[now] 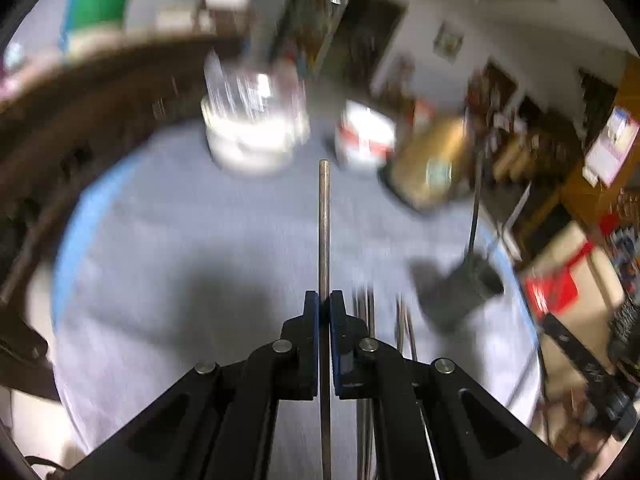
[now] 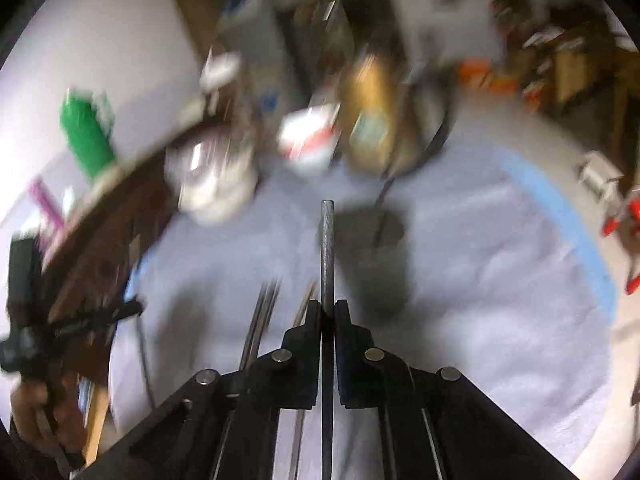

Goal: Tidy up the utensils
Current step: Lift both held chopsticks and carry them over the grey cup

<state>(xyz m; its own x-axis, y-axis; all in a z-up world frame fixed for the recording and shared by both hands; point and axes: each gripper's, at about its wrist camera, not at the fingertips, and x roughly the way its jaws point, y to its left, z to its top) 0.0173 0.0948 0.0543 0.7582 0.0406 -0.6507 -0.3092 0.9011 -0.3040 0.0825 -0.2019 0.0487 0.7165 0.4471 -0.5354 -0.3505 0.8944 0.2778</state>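
Left claw (image 1: 324,300): you squeeze a thin metal stick (image 1: 324,216).
Right claw (image 2: 328,308): you squeeze another metal rod (image 2: 327,248).
Table (image 1: 200,240): gray cloth.

Motion blur leaves no text, label, brand or number readable in either wrist view.

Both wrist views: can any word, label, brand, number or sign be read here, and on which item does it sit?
No text is readable in either view; motion blur smears everything.
White and red container: printed patches, unreadable.
Tan box: pale label, unreadable.
Green bottle: no lettering legible.
Paper sheet on the shelf: print too blurred.
Metal rod in the left claw and metal stick in the right claw: no markings visible.
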